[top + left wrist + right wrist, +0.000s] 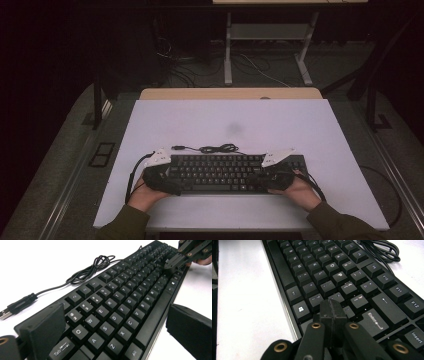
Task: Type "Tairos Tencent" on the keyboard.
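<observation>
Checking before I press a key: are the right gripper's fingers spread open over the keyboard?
No, the right gripper has its fingers closed together, their tip over the keyboard near the right Shift key.

The high view looks forward and down over the whole table [230,120]. Both gripper views sit low and close, facing across the same keyboard [227,172] from opposite ends.

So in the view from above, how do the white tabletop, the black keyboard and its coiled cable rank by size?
Largest to smallest, as seen in the high view:
1. White tabletop, by far the widest.
2. Black keyboard, stretching between both hands.
3. Coiled cable, a small bundle just behind the keyboard.
All lie flat on one surface, so nearness hardly skews this.
</observation>
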### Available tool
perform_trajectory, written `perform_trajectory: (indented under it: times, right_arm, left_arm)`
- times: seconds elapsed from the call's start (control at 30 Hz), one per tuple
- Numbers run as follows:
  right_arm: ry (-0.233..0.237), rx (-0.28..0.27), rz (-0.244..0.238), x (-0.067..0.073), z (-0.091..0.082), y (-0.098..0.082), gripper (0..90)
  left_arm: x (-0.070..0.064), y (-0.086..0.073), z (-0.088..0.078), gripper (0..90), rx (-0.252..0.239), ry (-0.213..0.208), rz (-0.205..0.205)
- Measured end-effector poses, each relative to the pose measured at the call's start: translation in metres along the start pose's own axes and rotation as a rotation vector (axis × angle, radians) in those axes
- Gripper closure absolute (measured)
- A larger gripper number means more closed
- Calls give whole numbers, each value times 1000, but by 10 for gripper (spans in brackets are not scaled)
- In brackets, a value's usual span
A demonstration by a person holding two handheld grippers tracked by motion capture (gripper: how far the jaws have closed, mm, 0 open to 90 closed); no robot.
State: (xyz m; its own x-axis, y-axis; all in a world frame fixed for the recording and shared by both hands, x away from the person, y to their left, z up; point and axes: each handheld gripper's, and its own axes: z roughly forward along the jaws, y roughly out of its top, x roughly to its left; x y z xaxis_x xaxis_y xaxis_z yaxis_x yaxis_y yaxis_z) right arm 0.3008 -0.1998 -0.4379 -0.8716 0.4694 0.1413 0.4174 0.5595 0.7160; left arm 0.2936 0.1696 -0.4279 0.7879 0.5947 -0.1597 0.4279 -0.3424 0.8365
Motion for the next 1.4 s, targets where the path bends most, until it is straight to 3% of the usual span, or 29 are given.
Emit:
perform_trajectory:
  times: [0.33, 0.5, 0.8, 0.97, 1.4]
  right_arm:
    - [0, 0, 1, 0, 0, 0, 894]
    - [0, -1, 1, 0, 0, 0, 893]
    - [0, 0, 2, 0, 0, 0, 893]
    - [3, 0, 4, 0, 0, 0, 893]
    - [0, 0, 2, 0, 0, 0, 894]
  left_arm:
    - [1, 5, 4, 97, -4, -3, -11]
    - [3, 8, 7, 148, 1, 18, -26]
    - [7, 13, 10, 317, -13, -2, -48]
    - [8, 15, 16, 462, 9, -35, -58]
    - [3, 24, 36, 889, 84, -62, -36]
